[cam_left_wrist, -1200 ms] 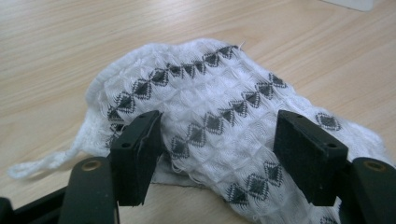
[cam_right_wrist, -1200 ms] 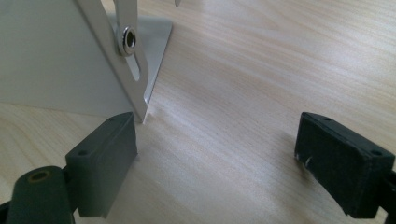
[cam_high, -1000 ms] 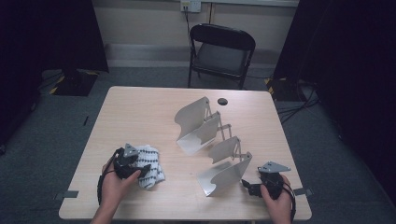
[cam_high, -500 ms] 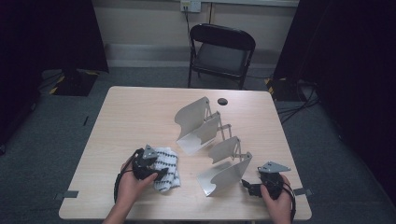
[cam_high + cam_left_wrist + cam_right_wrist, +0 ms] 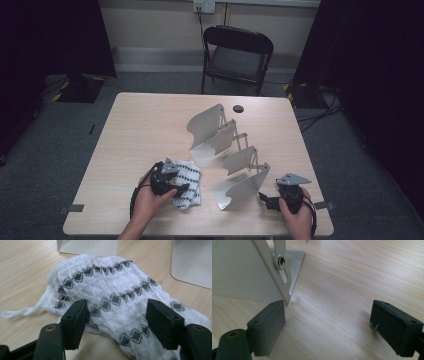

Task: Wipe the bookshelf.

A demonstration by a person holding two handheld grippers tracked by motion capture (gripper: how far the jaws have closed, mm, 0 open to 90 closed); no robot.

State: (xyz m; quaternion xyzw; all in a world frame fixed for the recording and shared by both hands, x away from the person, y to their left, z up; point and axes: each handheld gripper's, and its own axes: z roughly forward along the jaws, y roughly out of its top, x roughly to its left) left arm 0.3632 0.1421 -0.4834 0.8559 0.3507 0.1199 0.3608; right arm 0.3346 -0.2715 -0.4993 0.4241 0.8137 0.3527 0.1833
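Pale wood worktop (image 5: pixel 145 125) on grey carpet, dark drapes at both sides.

At the near left we clamp the patterned cloth (image 5: pixel 186 183) in our left gripper (image 5: pixel 172 189) fingers; the metal rack (image 5: pixel 227 150) stands at centre; our right gripper (image 5: pixel 270 201), fingers wide apart, rests by the near right edge. The far left lies bare.

Black jaws w/ screw holes, brass pins.

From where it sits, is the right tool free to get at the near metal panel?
Probably yes. The right tool stands open right beside the near metal panel, with bare table between its jaws and nothing in the way.
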